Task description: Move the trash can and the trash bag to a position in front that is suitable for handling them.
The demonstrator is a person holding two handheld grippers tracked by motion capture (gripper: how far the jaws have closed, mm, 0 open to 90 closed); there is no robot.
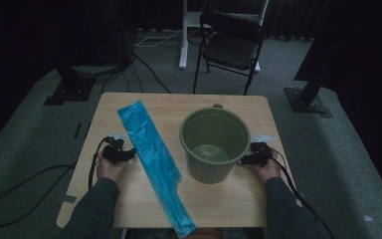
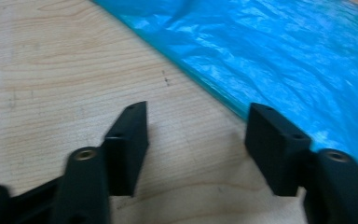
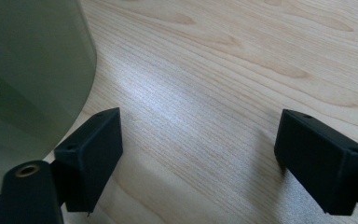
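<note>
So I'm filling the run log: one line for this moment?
left tool: open, beside bag | right tool: open, beside bin | nothing held

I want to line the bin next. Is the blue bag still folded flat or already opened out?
Folded flat: the blue bag lies as a long narrow strip on the table, beside the green bin.

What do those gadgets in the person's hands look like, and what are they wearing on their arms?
Each hand grips small black tongs: left tongs, right tongs. Both end in two blocky black pads with small screw holes, carry a pale plate on top, and trail a black cable. The sleeves are dark grey-green.
</note>
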